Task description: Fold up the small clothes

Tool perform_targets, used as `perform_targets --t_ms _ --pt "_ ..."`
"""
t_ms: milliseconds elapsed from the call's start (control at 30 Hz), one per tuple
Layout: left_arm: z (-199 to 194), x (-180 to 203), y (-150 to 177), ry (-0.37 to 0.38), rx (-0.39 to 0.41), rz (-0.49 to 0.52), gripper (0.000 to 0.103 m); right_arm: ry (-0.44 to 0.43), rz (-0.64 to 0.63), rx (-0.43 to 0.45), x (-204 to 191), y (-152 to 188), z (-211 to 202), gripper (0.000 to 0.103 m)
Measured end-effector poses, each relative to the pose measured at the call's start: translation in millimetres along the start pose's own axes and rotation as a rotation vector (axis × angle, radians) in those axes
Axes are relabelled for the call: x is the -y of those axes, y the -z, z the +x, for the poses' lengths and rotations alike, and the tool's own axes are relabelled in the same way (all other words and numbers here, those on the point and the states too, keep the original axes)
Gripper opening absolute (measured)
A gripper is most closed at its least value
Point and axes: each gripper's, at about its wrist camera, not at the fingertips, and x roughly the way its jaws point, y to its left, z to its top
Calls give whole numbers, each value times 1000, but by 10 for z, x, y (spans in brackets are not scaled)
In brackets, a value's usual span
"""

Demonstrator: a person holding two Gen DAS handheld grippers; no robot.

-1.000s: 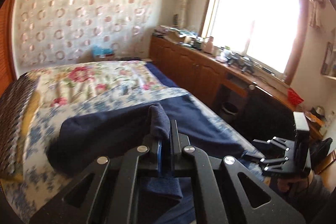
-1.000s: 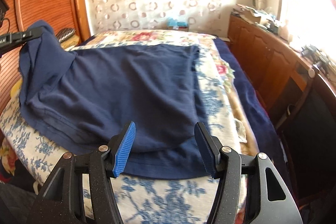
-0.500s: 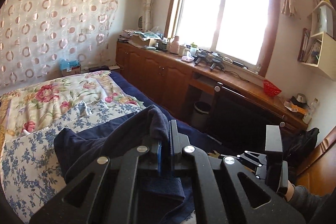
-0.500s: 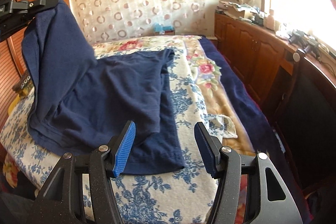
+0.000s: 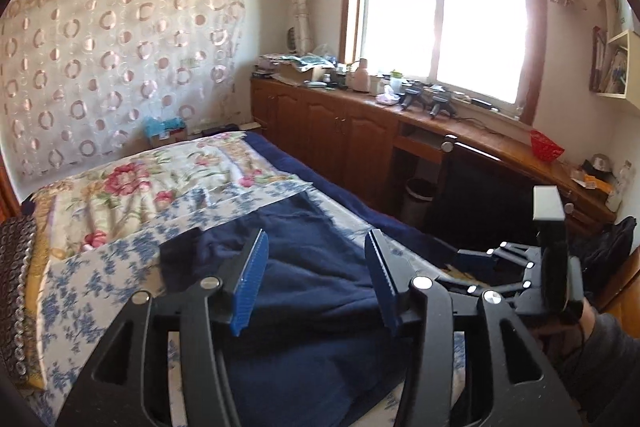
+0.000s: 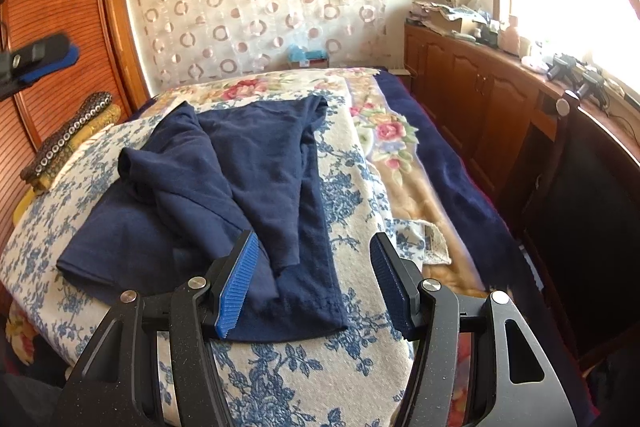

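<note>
The navy blue cotton garment [image 6: 224, 195] lies loosely folded on the blue-flowered white bedspread [image 6: 348, 203], one layer thrown over the other in a rumpled diagonal ridge.

My right wrist view shows the whole garment on the bedspread: its hem corner at the near edge of the bedspread, its far end toward the circle-patterned sheer curtain [image 6: 256, 7] beyond the bedspread. It also catches my left gripper [image 6: 44, 61] high at the picture's left edge, above and clear of the cloth. My left wrist view shows only part of the navy cloth [image 5: 312, 299] close under the fingers, but it takes in my right gripper [image 5: 472, 267] low at the right, over the near right edge of the bedspread, with my sleeve [image 5: 600, 359] behind it.

My left gripper [image 5: 316, 275] has just been opening; its blue pads stand apart with nothing pinched between them, the cloth lying below. My right gripper [image 6: 314, 279] is open too, pads spread over the garment's near hem without pressing it.

The garment sits on the left half of the bedspread. Its long axis runs from the near edge of the bedspread away toward the curtain, leaning slightly right at the far end.
</note>
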Motion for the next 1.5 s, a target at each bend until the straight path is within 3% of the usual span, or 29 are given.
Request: perform_targets --t_ms 267,600,967,1267,1500 --pt "-167 -558 481 -95 -67 -90 49 -22 -56 8 -206 -153 84 60" --pt "-374 -1078 925 -194 -104 -184 49 -109 -166 5 -810 -434 345 60" --pt "-444 -1318 1148 -219 -126 -225 49 -192 -289 -27 -1451 -632 679 60" --pt "-443 -1387 1309 -216 -141 -255 49 -283 -321 -122 -1795 -771 1087 60" --pt "-426 -1354 1338 -204 -144 -262 49 -306 -393 -200 -2087 -703 1354 60"
